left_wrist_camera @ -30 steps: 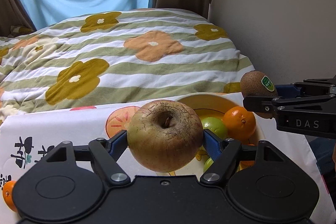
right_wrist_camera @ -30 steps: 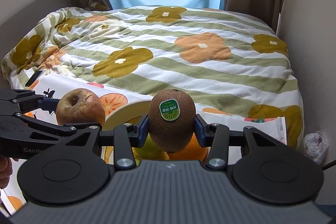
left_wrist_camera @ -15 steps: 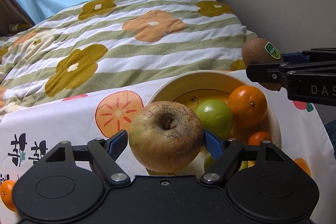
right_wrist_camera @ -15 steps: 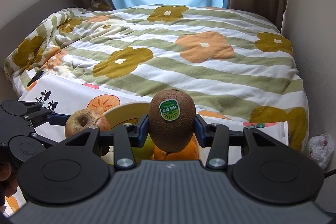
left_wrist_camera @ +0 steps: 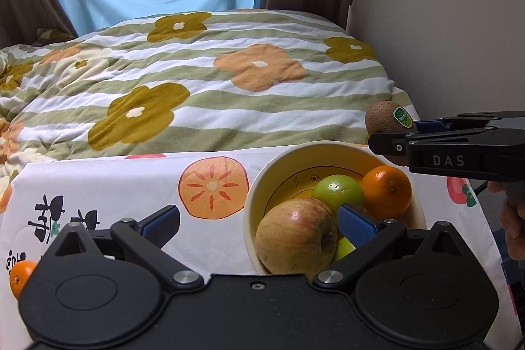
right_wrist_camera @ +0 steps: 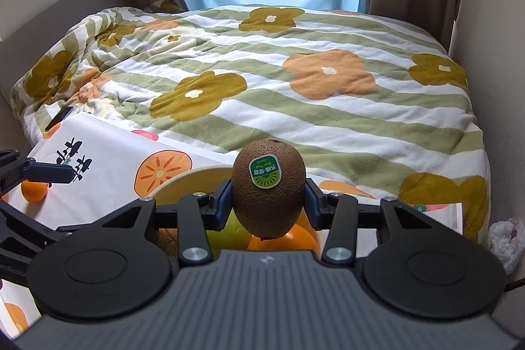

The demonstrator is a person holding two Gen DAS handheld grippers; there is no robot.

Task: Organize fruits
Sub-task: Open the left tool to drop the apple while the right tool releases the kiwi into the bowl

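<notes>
A yellow bowl [left_wrist_camera: 328, 150] stands on a fruit-print cloth [left_wrist_camera: 131, 186]. In it lie a reddish apple [left_wrist_camera: 295, 238], a green fruit [left_wrist_camera: 338, 189] and an orange [left_wrist_camera: 387, 189]. My left gripper [left_wrist_camera: 259, 220] is open, its jaws spread wide; the apple rests in the bowl beside the right pad. My right gripper [right_wrist_camera: 267, 199] is shut on a brown kiwi [right_wrist_camera: 267, 186] with a green sticker, held above the bowl's right rim; the kiwi also shows in the left wrist view [left_wrist_camera: 388, 120].
A small orange [right_wrist_camera: 34, 191] lies on the cloth at the left. Behind the cloth is a bed with a striped flowered quilt [left_wrist_camera: 213, 81]. A wall stands close on the right, and a plastic bag [right_wrist_camera: 505, 238] lies on the floor there.
My left gripper lowered over the bowl and opened, letting the apple go into the bowl. The right gripper still holds the kiwi, slightly nearer the bowl.
</notes>
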